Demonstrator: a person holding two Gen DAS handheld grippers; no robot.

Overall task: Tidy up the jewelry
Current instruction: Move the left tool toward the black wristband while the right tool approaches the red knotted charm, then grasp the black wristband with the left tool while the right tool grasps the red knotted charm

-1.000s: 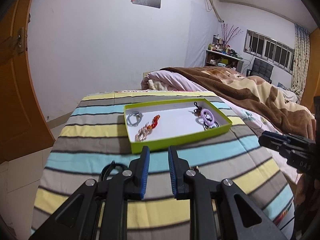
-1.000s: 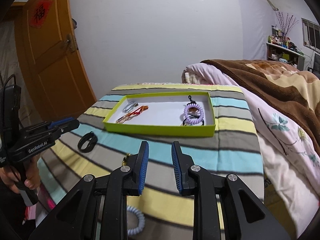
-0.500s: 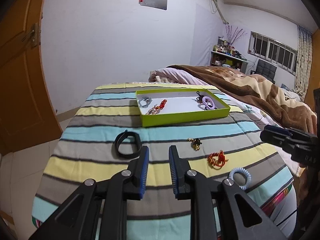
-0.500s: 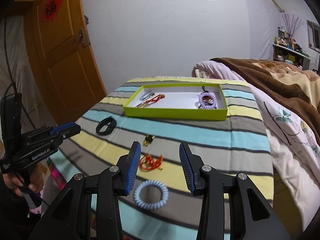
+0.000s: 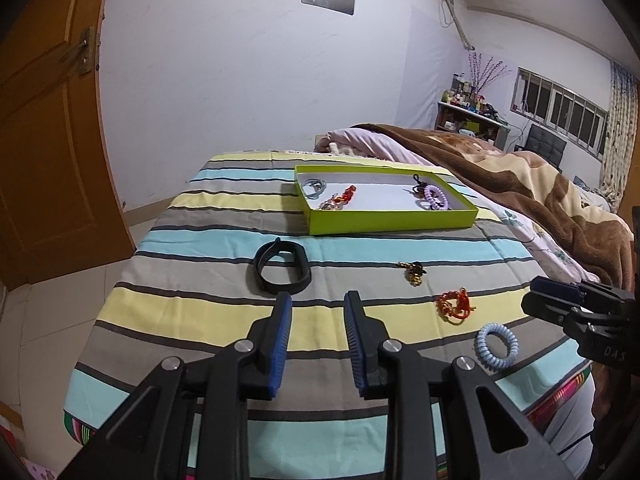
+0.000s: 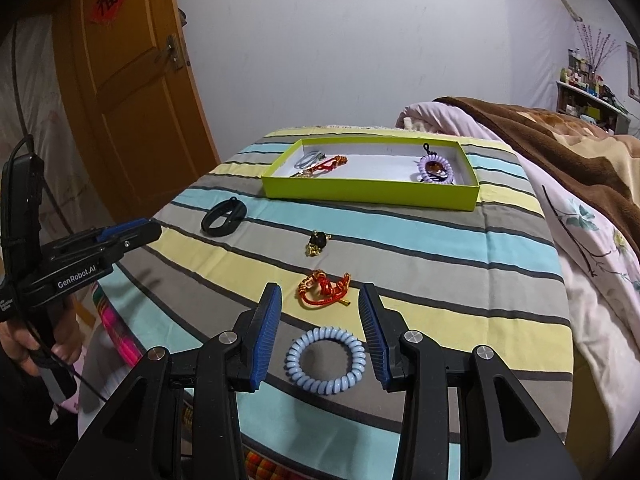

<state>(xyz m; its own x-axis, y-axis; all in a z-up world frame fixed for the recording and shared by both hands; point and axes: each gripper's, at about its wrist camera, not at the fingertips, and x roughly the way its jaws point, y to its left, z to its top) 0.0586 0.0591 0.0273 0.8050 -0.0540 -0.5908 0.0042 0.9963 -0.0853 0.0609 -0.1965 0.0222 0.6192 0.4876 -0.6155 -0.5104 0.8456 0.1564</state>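
Right wrist view: the right gripper (image 6: 320,320) hangs with jaws spread wide and empty, the pale blue coil bracelet (image 6: 325,361) lying on the striped cloth (image 6: 440,280) between them. The left gripper (image 5: 318,336), its jaws just opened wider and holding nothing, points at the black band (image 5: 282,271) nearby; the green tray (image 5: 390,222) sits at the far side.

Both grippers are black plastic with ribbed blue pads and silver pivot screws. The left gripper (image 6: 132,232) body reads "GenRobot.AI". A black cable (image 6: 18,160) runs from it.
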